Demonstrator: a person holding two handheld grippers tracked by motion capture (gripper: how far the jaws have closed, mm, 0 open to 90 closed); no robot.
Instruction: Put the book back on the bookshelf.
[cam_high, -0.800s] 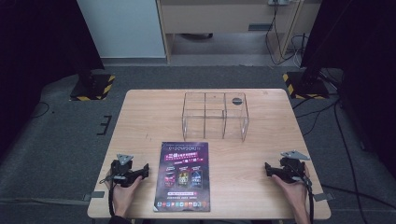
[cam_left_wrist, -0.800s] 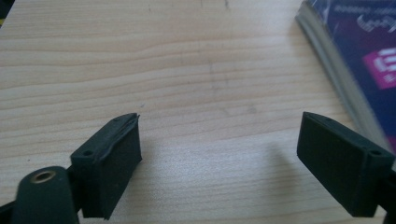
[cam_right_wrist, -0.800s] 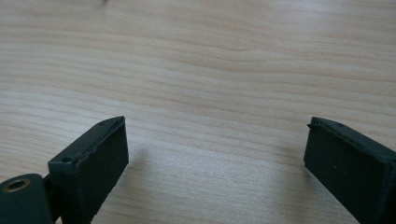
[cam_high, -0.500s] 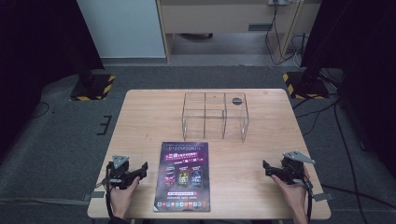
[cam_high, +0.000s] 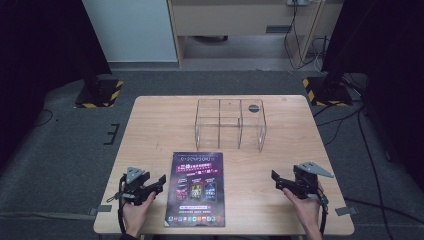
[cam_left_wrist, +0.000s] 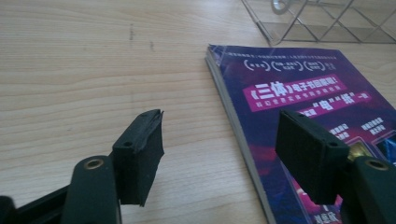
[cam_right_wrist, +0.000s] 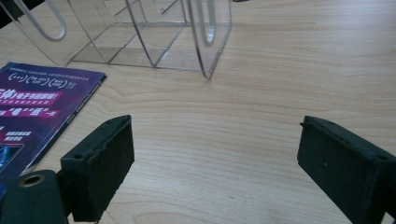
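A purple magazine (cam_high: 196, 187) lies flat near the front edge of the wooden table (cam_high: 160, 130). My left gripper (cam_high: 161, 181) rests just left of it, open. In the left gripper view the magazine's (cam_left_wrist: 299, 88) left edge runs between the two pads of the left gripper (cam_left_wrist: 224, 149), which touch nothing. Well apart from the magazine, my right gripper (cam_high: 276, 179) sits at the front right and points toward it. The right gripper (cam_right_wrist: 215, 163) is open wide over bare wood, with the magazine (cam_right_wrist: 37, 107) off to its left.
A clear acrylic organizer (cam_high: 230, 124) with three compartments stands at the table's middle back, and a small black disc (cam_high: 254, 107) shows at its right end. The organizer (cam_right_wrist: 154, 42) also stands ahead of the right jaws. Dark stands and cables flank the table on the floor.
The right gripper has crept a little toward the magazine. The left gripper and the magazine have stayed where they were.
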